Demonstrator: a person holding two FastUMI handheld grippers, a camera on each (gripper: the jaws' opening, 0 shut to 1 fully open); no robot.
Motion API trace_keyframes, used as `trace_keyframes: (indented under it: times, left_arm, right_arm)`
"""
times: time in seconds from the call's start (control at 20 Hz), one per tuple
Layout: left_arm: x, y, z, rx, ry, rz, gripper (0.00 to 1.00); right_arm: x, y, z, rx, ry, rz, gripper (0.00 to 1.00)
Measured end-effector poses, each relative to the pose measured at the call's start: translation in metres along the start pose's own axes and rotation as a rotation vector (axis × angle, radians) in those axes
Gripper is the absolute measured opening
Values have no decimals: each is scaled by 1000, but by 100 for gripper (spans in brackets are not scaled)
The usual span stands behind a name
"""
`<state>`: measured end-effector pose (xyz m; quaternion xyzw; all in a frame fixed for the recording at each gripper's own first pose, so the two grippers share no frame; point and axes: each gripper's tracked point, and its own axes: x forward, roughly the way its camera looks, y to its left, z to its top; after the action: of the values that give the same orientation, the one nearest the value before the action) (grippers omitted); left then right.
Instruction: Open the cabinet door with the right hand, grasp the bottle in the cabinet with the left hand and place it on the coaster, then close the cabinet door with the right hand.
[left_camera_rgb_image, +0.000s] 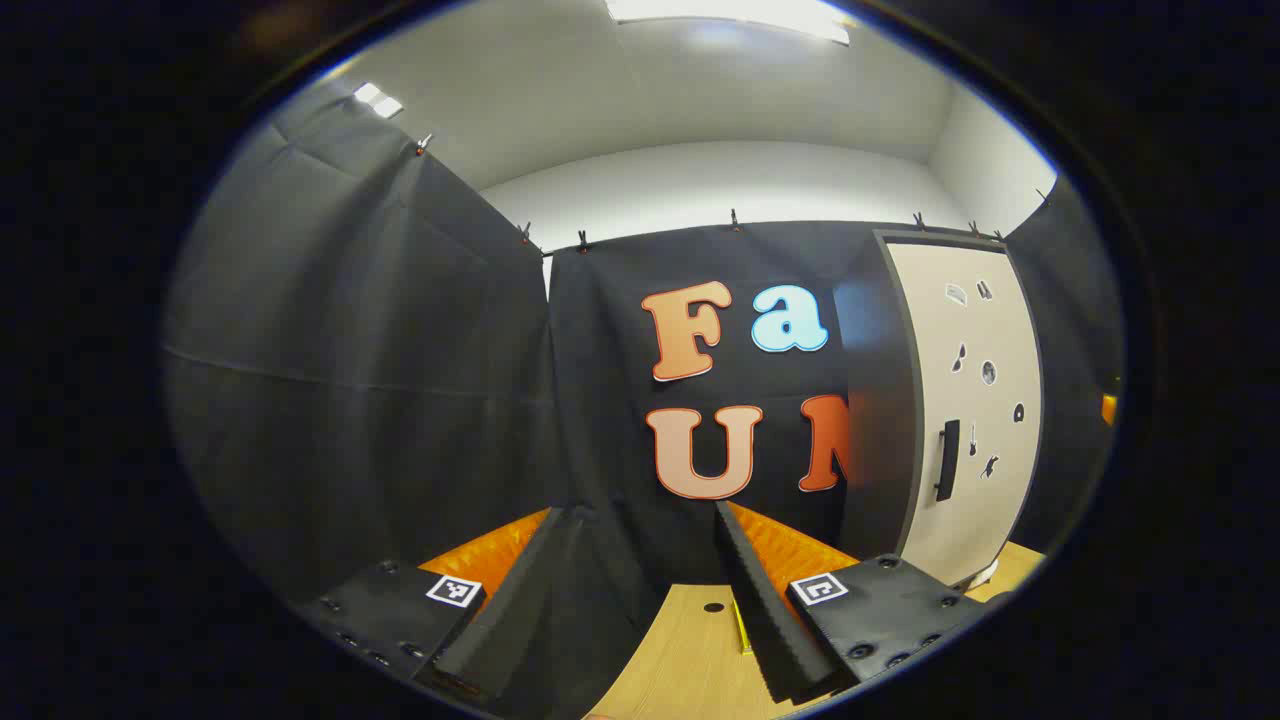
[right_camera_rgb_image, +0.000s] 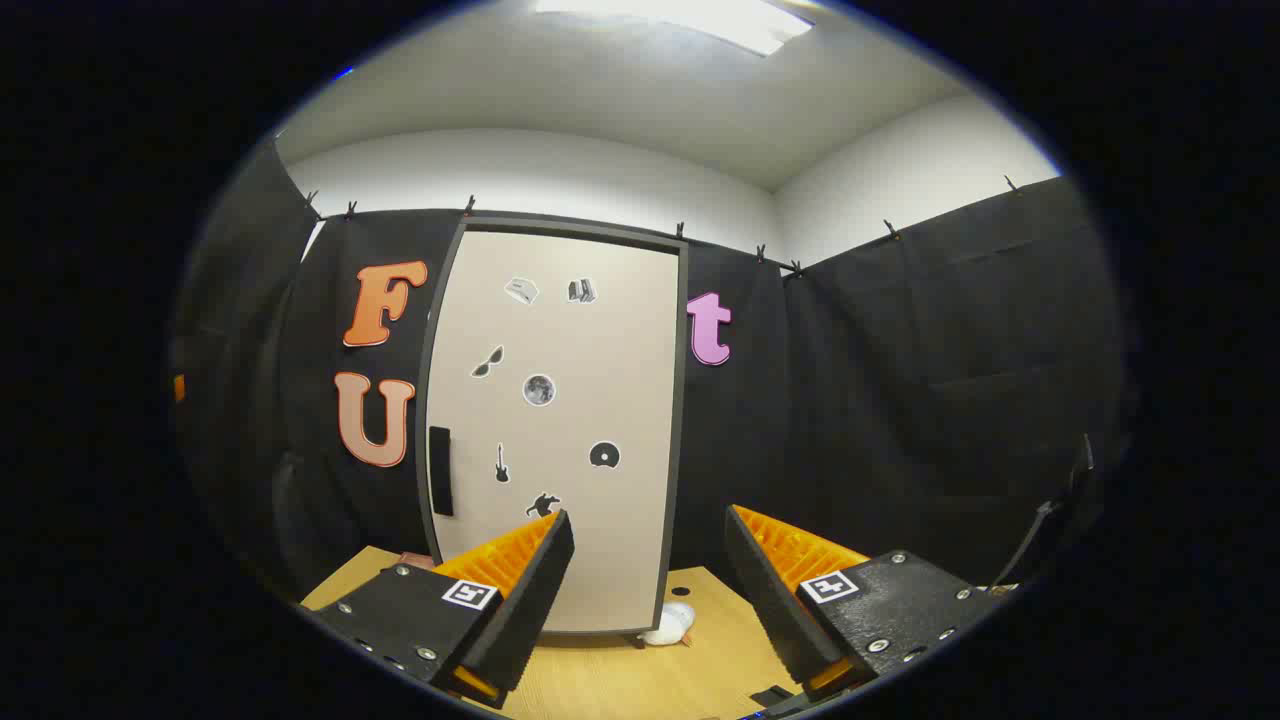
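A tall beige cabinet door (right_camera_rgb_image: 565, 420) with a dark frame stands shut straight ahead in the right gripper view, its black handle (right_camera_rgb_image: 440, 470) on the door's left side. My right gripper (right_camera_rgb_image: 650, 560) hangs open a short way in front of the door's lower part, nothing between its fingers. In the left gripper view the same cabinet (left_camera_rgb_image: 975, 400) stands at the right with its handle (left_camera_rgb_image: 946, 460) facing me, and my left gripper (left_camera_rgb_image: 645, 560) is open, pointing at the black cloth wall to the cabinet's left. The bottle is hidden behind the door.
The wooden tabletop (right_camera_rgb_image: 610, 680) runs under both grippers. A small white object (right_camera_rgb_image: 668, 626) lies by the cabinet's lower right corner. A dark round hole (left_camera_rgb_image: 713, 607) sits in the tabletop between the left fingers. Small black stickers dot the door.
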<state>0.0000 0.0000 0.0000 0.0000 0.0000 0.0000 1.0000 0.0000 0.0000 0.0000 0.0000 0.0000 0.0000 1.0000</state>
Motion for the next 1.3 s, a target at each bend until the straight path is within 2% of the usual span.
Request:
trace_keyframes:
  times: [0.15, 0.7, 1.0, 1.05, 1.1, 1.3]
  left_arm:
    - [-4, -7, 3, -2, -5, -31, 96]
    - [-5, -10, 9, -7, -19, -44, 96]
    - [-7, 0, 1, 2, -8, -32, 96]
    - [-7, 4, -1, 4, -5, -25, 93]
    - [-6, 6, -2, 4, -2, -20, 96]
    - [-7, 18, -6, 12, 3, -5, 96]
  right_arm:
    - [-4, -3, 0, -1, 4, -4, 94]
    - [-7, -4, 3, -11, 7, -18, 94]
    - [2, 31, -9, -2, 32, 40, 94]
    - [6, 39, -11, -6, 36, 52, 94]
    - [10, 48, -14, -6, 38, 64, 94]
    - [29, 90, -20, 7, 48, 115, 94]
